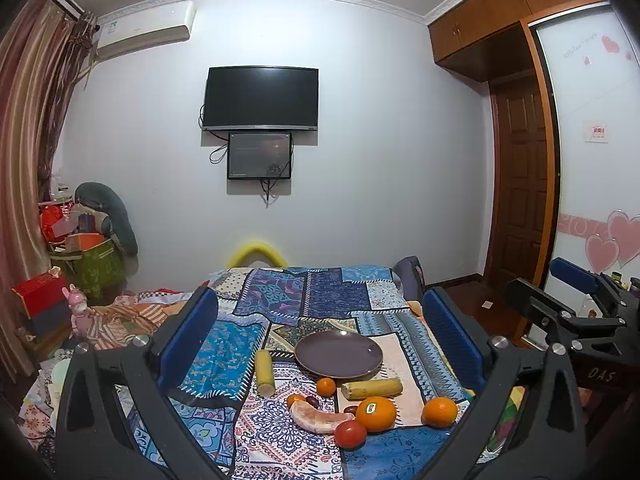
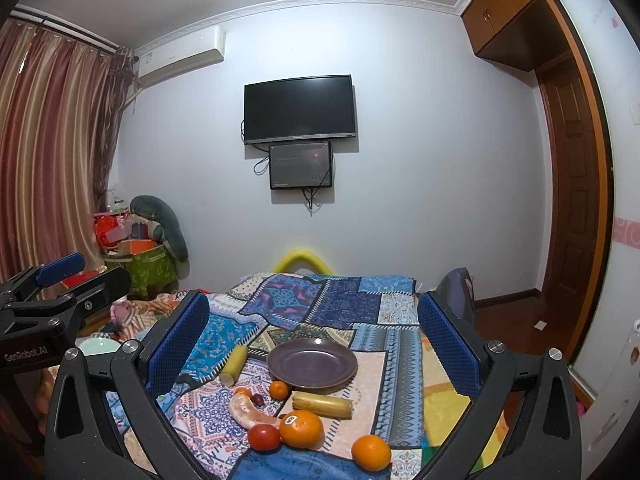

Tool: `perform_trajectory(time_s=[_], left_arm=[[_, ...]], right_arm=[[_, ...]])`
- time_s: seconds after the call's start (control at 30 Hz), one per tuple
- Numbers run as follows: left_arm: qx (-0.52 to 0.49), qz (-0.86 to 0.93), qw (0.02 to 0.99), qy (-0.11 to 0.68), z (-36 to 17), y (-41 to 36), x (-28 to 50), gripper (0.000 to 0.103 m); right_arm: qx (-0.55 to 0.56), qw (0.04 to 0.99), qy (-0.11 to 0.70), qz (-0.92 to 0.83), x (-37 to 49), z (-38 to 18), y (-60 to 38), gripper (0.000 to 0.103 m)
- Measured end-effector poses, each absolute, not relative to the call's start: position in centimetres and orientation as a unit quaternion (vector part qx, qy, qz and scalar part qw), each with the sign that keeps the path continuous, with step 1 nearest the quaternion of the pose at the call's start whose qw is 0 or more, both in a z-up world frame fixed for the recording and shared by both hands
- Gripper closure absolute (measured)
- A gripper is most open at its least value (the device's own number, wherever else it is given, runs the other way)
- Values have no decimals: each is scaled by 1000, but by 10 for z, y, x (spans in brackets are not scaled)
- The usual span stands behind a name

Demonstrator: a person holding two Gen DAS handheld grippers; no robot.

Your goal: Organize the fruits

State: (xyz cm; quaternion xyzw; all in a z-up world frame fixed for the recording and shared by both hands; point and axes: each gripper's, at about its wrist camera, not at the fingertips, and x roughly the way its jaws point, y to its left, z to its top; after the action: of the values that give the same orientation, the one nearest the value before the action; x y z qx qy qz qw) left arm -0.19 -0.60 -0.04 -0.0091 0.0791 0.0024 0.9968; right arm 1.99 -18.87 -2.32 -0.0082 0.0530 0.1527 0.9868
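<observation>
An empty purple plate [image 1: 339, 354] [image 2: 312, 364] lies on the patchwork cloth. Just in front of it lie the fruits. There are two yellow cane pieces [image 1: 265, 372] [image 1: 372, 388], a small tangerine [image 1: 326, 386], and a stickered orange [image 1: 376, 413] [image 2: 301, 428]. A plain orange [image 1: 439, 412] [image 2: 371, 453], a tomato [image 1: 350, 434] [image 2: 264, 437], a peeled pomelo segment [image 1: 316, 420] and dark red dates [image 1: 312, 401] complete the group. My left gripper [image 1: 320, 300] [image 2: 102, 268] hovers open above and short of them. My right gripper [image 2: 312, 300] [image 1: 532, 276] is beside it, also open and holding nothing.
The cloth [image 1: 332, 292] covers a bed with a yellow foam arch [image 1: 256, 254] at its far end. Boxes, bags and a pink toy [image 1: 78, 308] crowd the left by the curtain. A wall TV [image 1: 262, 98], a wooden door [image 1: 520, 184] and a wardrobe stand beyond.
</observation>
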Motion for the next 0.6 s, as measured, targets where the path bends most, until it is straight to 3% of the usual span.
perform_trajectory(time_s=[0.6], left_arm=[[-10, 3, 997, 77, -1, -7, -2, 0]], right_arm=[[-9, 987, 50, 155, 17, -22, -188, 0]])
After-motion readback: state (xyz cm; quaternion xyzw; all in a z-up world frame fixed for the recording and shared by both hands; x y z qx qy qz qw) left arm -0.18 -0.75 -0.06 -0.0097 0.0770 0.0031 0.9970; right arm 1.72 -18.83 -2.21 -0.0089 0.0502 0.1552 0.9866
